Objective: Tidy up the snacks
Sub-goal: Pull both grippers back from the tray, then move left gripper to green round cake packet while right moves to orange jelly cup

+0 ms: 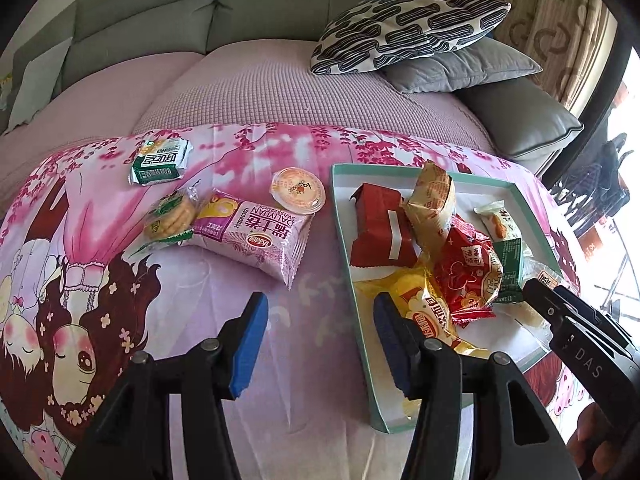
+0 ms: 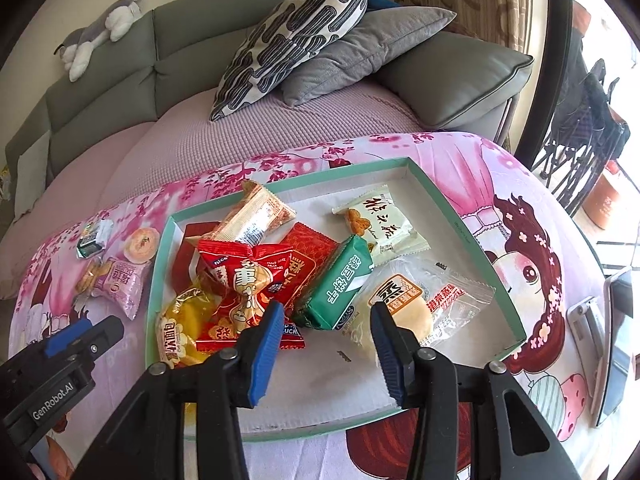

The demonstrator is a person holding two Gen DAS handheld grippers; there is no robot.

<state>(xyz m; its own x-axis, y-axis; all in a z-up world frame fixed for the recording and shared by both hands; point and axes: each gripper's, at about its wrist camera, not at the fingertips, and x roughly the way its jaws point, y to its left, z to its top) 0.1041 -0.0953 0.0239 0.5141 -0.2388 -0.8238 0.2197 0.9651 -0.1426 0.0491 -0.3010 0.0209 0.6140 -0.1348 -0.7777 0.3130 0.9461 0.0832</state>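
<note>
A teal-rimmed white tray point(image 1: 342, 216) point(image 2: 472, 240) holds several wrapped snacks: a dark red pack point(image 1: 380, 228), a yellow bun point(image 2: 180, 324), a red bag point(image 2: 244, 280), a green biscuit pack point(image 2: 340, 284) and a clear-wrapped cake point(image 2: 412, 304). On the cloth left of the tray lie a purple Swiss roll pack point(image 1: 256, 232), a cracker pack point(image 1: 168, 216), a green-white pack point(image 1: 160, 160) and a jelly cup point(image 1: 298, 191). My left gripper point(image 1: 320, 340) is open and empty at the tray's left edge. My right gripper point(image 2: 326, 344) is open and empty over the tray's near part.
A pink cartoon-print cloth point(image 1: 200, 320) covers the surface. Behind it is a sofa with a patterned pillow point(image 1: 408, 28) and a grey cushion point(image 2: 360, 48). A plush toy point(image 2: 100, 28) lies on the sofa back. A phone on a stand point(image 2: 612, 344) is at the right.
</note>
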